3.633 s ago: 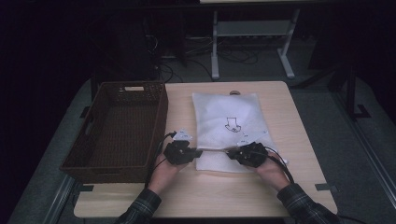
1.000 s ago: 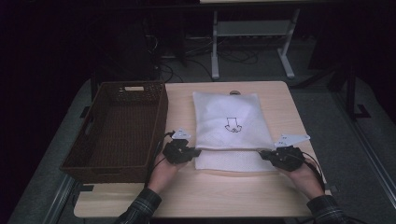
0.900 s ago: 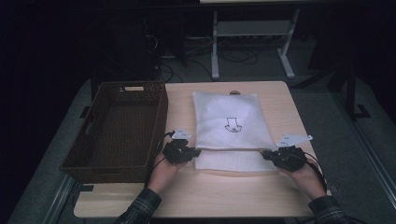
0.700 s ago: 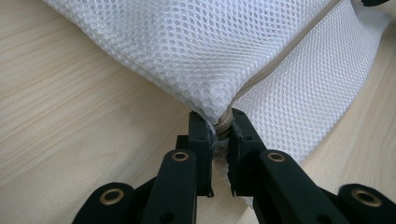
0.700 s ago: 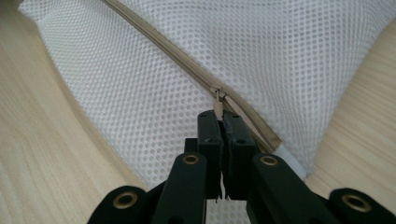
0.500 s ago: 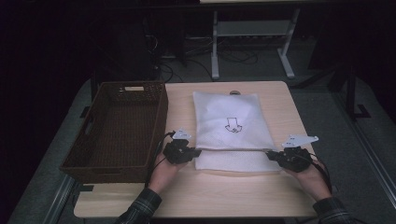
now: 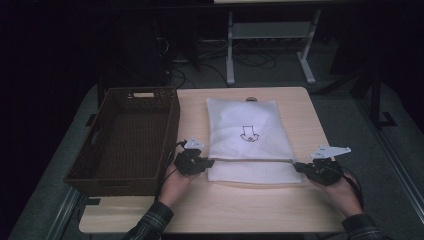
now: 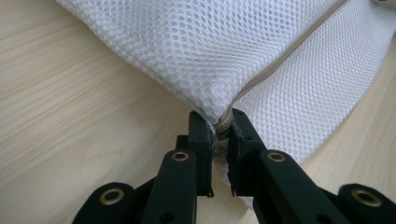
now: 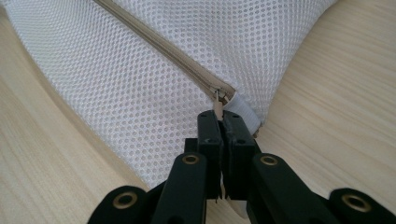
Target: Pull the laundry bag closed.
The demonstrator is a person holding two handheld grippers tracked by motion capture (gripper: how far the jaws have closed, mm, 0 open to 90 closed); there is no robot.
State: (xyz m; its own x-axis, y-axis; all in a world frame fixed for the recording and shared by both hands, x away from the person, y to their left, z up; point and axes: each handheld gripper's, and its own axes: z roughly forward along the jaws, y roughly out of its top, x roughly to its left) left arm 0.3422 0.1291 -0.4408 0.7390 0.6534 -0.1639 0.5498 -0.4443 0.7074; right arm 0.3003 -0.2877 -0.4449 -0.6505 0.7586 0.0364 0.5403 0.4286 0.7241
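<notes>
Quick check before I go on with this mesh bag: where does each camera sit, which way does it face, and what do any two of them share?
High view: above the person's side of the table, looking forward and down; shows both forearms, left gripper, right gripper, wicker basket.
Left gripper view: on the left gripper, looking along its jaws, shut on the white mesh bag at its corner.
Right gripper view: on the right gripper, jaws shut on the zipper pull.
Both gripper views share the bag, its zipper and the tabletop.

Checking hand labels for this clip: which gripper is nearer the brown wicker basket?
Left. The left gripper sits just beside the brown wicker basket, clamping the white mesh bag; the right gripper holds the bag's far end.
</notes>
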